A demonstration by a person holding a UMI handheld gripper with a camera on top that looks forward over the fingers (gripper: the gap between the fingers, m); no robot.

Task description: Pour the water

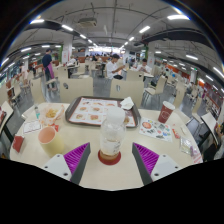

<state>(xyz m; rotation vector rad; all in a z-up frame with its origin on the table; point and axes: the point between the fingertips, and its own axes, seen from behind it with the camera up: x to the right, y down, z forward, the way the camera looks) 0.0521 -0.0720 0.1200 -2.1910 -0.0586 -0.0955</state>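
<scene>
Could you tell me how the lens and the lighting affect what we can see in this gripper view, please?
Gripper view: strong fisheye, so the table edge and ceiling lights bow; overhead lighting is bright and even, with soft shadows; the bottle between the open gripper fingers reads clearly, while the tray and distant people are small and soft.

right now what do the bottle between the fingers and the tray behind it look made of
Bottle: seemingly clear glossy plastic, see-through body with red base, standing between the open tool fingers. Tray: likely hard matte plastic, brownish with a raised rim; material not certain.
</scene>
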